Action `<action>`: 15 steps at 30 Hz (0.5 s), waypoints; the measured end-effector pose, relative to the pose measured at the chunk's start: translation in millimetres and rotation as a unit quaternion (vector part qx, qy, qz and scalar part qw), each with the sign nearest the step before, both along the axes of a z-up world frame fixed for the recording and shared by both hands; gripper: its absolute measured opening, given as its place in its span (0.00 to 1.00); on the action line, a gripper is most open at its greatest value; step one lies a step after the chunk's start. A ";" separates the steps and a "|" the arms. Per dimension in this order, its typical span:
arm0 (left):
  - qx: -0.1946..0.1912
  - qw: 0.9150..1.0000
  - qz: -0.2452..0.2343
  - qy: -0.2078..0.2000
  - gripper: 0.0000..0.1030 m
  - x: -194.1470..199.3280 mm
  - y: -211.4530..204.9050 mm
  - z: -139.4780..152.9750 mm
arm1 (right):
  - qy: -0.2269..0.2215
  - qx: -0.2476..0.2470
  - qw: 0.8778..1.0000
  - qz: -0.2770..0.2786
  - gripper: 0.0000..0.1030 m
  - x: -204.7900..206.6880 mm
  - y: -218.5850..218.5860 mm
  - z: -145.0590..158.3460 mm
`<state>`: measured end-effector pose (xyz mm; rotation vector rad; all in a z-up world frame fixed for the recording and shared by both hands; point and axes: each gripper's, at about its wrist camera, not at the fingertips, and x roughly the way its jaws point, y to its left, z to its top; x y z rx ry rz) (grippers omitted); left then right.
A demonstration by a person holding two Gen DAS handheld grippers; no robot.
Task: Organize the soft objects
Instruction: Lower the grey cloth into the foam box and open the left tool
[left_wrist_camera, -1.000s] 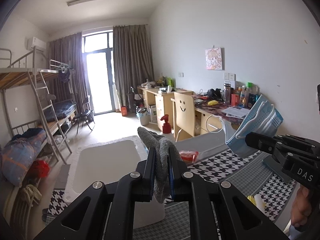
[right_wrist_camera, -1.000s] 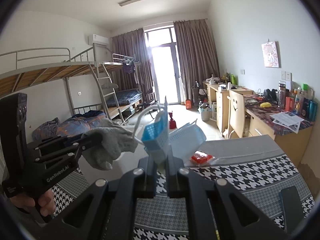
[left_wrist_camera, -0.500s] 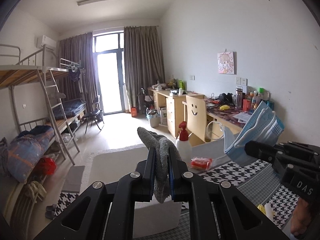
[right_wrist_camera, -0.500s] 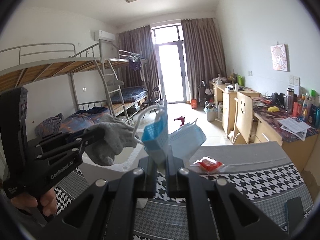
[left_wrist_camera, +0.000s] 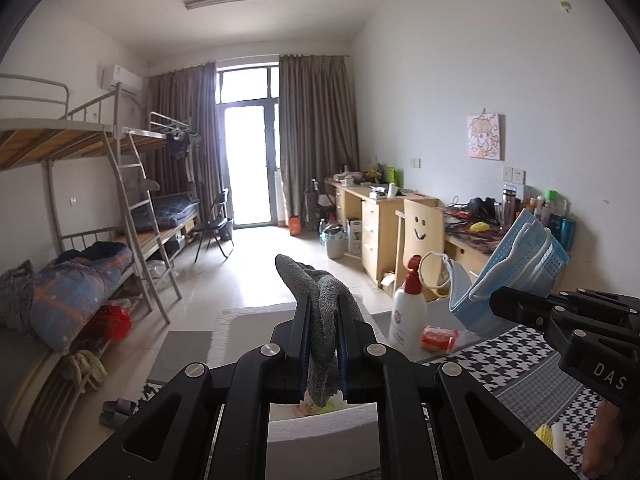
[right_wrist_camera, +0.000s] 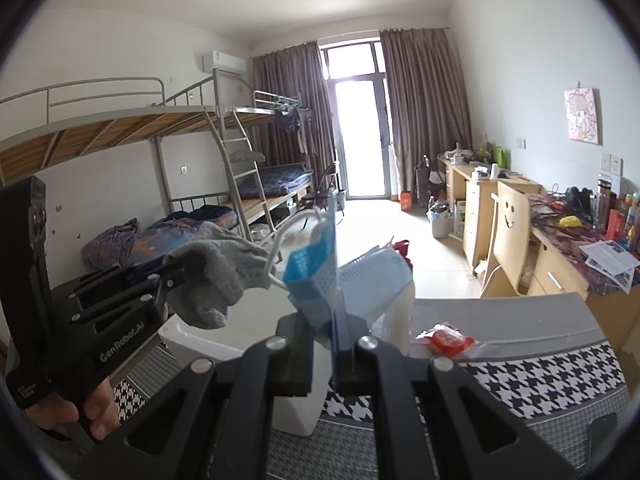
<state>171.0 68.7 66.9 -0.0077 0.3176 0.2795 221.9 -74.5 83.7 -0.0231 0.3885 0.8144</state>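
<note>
A grey sock (left_wrist_camera: 304,280) is pinched between the fingers of my left gripper (left_wrist_camera: 323,316), which is shut on it; its ends hang above and below the jaws. The right wrist view shows this sock (right_wrist_camera: 220,268) drooping from the left gripper (right_wrist_camera: 192,264) at the left. My right gripper (right_wrist_camera: 334,320) is shut on a bunch of blue face masks (right_wrist_camera: 316,276), held upright. From the left wrist view the masks (left_wrist_camera: 520,260) stick up from the right gripper (left_wrist_camera: 498,302) at the right. A white box (left_wrist_camera: 248,332) sits just below and ahead of both grippers.
A white bottle with a red spray top (left_wrist_camera: 408,312) and a red packet (left_wrist_camera: 439,336) stand on the houndstooth tablecloth (left_wrist_camera: 520,356) beside the box. A dark phone (right_wrist_camera: 604,428) lies near the table's right edge. Beyond are desks, a smiley chair and bunk beds.
Both grippers have drifted left with their loads, so the room and the white box slide right in both views. The spray bottle has come out from behind the left fingers. Both grips are unchanged.
</note>
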 end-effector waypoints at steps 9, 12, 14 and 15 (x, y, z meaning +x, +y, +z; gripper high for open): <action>-0.005 1.000 0.018 0.008 0.12 8.5 12.3 -2.9 | 0.003 -0.006 1.000 0.029 0.09 2.8 18.7 4.9; -0.011 1.000 0.025 0.014 0.12 12.9 18.0 -5.4 | 0.000 -0.013 0.999 0.036 0.09 1.0 25.7 5.3; -0.015 0.999 0.027 0.018 0.12 15.4 19.0 -7.1 | 0.003 -0.014 0.999 0.043 0.09 1.1 31.2 4.8; -0.019 0.999 0.029 0.022 0.12 17.4 21.0 -8.6 | 0.006 -0.014 0.999 0.046 0.09 1.9 32.8 4.5</action>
